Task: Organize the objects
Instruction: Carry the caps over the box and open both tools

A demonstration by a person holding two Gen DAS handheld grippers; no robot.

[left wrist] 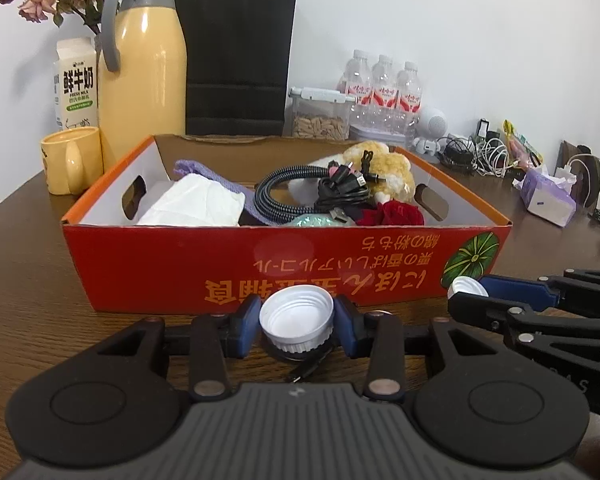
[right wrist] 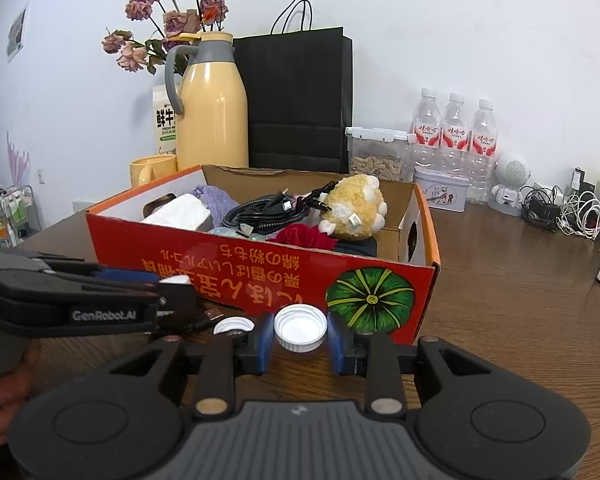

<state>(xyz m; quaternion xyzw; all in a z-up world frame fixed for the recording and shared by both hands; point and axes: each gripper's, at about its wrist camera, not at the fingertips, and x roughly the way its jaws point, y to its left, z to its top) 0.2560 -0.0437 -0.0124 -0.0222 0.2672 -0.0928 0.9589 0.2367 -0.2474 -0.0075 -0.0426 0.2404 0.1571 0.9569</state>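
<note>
My view of the counter (left wrist: pixel 28 280) under the left tongs (left wrist: pixel 296 322) is blocked by their own body; a black cable end (left wrist: pixel 300 374) peeks out below. Left tongs grip a white cap (left wrist: pixel 296 316), pads pressed on its sides. Right tongs (right wrist: pixel 300 338) clamp another white cap (right wrist: pixel 300 330), both just before the red box (left wrist: pixel 284 264), a third cap (right wrist: pixel 234 325) lying alongside.
</note>
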